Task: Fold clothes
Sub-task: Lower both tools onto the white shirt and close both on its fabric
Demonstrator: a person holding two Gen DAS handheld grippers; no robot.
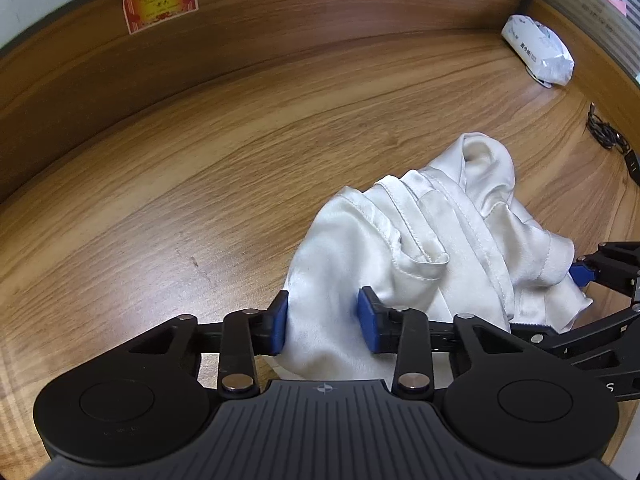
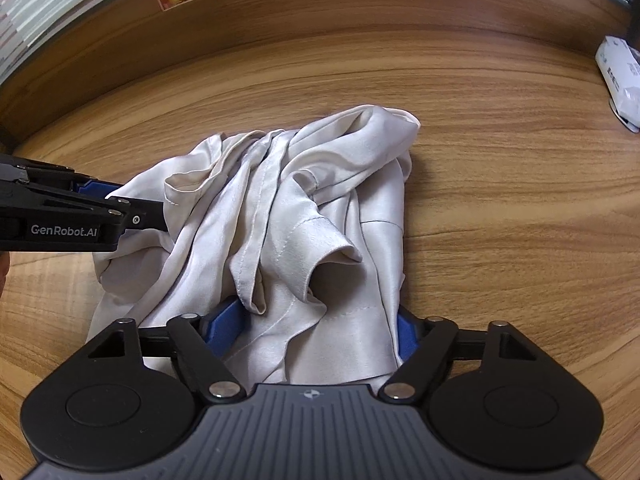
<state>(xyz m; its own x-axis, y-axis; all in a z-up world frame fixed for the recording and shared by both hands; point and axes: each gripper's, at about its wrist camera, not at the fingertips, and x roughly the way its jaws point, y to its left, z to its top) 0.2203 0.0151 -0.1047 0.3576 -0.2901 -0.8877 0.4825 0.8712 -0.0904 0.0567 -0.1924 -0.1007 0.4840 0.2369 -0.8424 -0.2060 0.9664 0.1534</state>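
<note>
Lying across a wooden tabletop [image 1: 200,184] with a raised wooden back edge, a red and gold sticker [image 1: 161,1] showing at the upper left of the left view and a white plastic packet [image 1: 538,50] sitting at the upper right. Bunching in a crumpled heap at the lower middle of both views: a white satin garment [image 2: 280,216], hems and seams twisting over one another, not lying flat and not folded.

Reaching into the heap from the bottom of the left view: the left tongs [image 1: 323,322], blue pads standing apart with a swath of cloth running between them, not yet pinching it closed. Straddling the near edge of the heap at the bottom of the right view: the right tongs [image 2: 308,330], pads set wide apart with cloth passing between, likewise not clamping.

Meeting the cloth from different sides, each tool showing side-on at the edge of the other's view. Stretching away from the right tongs toward the top of that frame, the heap's longer run lying roughly along their pointing direction. Sitting about equally close, both already touching cloth; judging that closing on two separate edges and drawing them apart matters most for spreading.
</note>
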